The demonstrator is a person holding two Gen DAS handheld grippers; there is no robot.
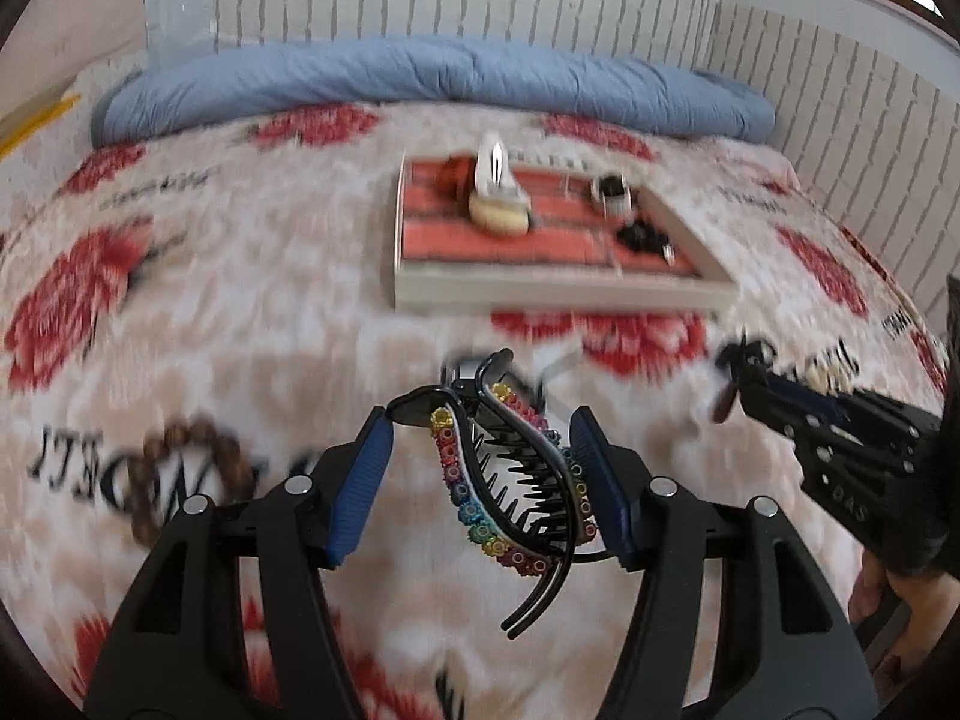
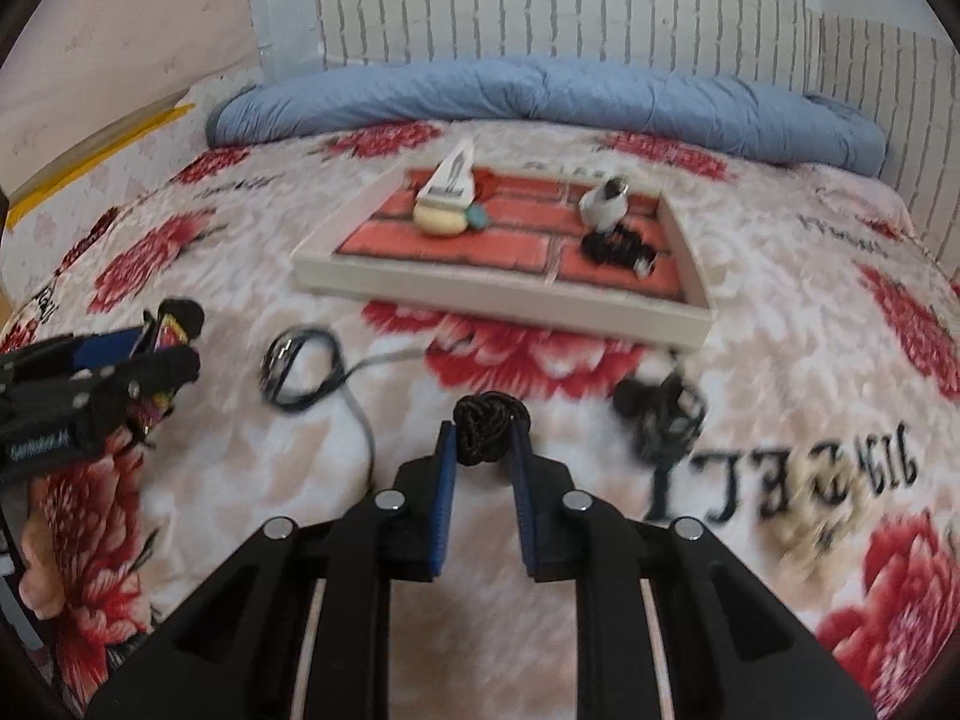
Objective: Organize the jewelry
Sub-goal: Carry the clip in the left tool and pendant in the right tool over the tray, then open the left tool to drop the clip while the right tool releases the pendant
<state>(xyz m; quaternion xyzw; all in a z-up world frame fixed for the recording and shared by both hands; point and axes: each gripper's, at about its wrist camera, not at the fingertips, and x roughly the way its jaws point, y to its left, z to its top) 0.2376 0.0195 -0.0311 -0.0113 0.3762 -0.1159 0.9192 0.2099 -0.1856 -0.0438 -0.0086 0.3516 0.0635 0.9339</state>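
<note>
The left gripper point(image 1: 480, 450) holds a black hair claw point(image 1: 510, 480) with rainbow stones between its fingers, off the flowered bed point(image 1: 240, 312). The right gripper point(image 2: 485, 450) pinches a dark braided knot point(image 2: 487, 427) at its fingertips — fingers narrow. Ahead on the bed sits the tray point(image 2: 480, 294) with its brick-pattern floor, a few small pieces inside; a brown bead bracelet point(image 1: 180, 474) and a black cord point(image 2: 306, 372) lie loose on the blanket
</note>
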